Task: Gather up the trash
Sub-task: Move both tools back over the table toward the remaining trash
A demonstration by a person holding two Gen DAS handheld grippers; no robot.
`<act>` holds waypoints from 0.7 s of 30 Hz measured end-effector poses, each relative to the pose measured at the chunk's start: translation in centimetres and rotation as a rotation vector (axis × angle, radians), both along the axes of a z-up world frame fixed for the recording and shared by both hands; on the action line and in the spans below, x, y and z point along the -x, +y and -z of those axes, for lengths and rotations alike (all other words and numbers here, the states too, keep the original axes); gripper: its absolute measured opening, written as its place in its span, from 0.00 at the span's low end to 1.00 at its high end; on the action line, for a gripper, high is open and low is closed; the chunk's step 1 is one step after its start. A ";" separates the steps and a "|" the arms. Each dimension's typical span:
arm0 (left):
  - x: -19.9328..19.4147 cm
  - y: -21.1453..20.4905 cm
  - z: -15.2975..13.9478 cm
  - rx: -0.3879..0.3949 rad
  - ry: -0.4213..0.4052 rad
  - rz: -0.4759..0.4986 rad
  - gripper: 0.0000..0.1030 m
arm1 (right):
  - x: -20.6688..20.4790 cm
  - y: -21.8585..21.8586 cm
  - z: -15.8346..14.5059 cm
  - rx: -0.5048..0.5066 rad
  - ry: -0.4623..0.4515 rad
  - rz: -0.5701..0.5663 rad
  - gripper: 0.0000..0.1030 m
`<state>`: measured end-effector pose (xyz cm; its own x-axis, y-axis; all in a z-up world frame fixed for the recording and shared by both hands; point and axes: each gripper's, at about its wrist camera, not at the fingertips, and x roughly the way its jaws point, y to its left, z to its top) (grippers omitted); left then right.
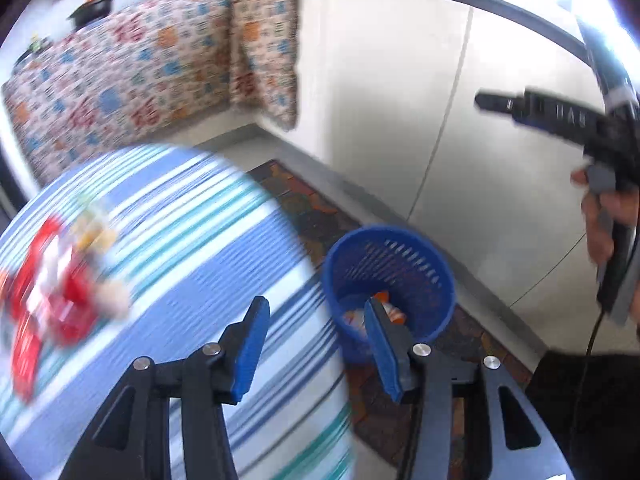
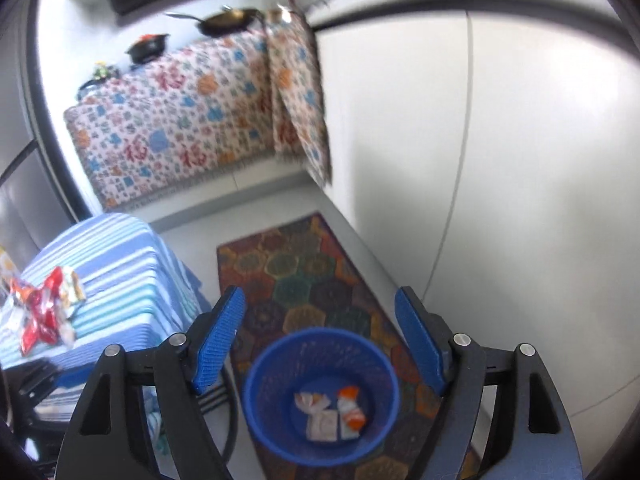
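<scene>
Closest to my left wrist lens, the left gripper (image 1: 316, 324) has its blue pads spread apart with nothing between them, its left finger hanging over the striped cloth and its right finger crossing the near rim of the basket. Off to the far left of that view I can make out a blurred heap of red and yellow wrappers (image 1: 56, 300) lying on the blue-and-white striped tablecloth (image 1: 192, 248); I cannot tell how many pieces there are. Moving right, the blue mesh basket (image 1: 390, 280) stands on the floor on a dark patterned rug (image 1: 308, 216), just beside the table's edge, with orange-and-white scraps showing at its bottom. Further right in the same view, a hand (image 1: 604, 220) grips the handle of the other tool near the pale cabinet doors (image 1: 400, 92). From my right wrist camera, the same wrappers (image 2: 44, 312) sit on the tablecloth (image 2: 120, 272) at the left, well apart from the bin. The right gripper (image 2: 320, 340) is spread wide and empty, held above the basket (image 2: 320, 392), which appears between its fingers. Inside lie some crumpled wrappers (image 2: 330, 416), white and orange, resting on the basket's floor. Behind, a floral cloth (image 2: 172, 120) drapes a counter holding a pan (image 2: 228, 20).
</scene>
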<state>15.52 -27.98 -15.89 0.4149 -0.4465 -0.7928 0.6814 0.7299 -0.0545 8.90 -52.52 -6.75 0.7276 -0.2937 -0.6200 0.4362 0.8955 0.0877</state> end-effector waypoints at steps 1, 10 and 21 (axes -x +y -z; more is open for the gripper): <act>0.3 1.8 0.2 -0.009 0.001 -0.021 0.49 | -0.1 1.1 -0.4 0.021 -0.012 -0.013 0.77; 1.1 16.7 1.1 -0.096 -0.028 -0.257 0.49 | -2.4 16.0 0.8 -0.018 -0.016 -0.308 0.80; -1.7 26.4 1.1 -0.053 -0.017 -0.522 0.50 | -5.6 30.4 7.8 -0.007 0.178 -0.617 0.80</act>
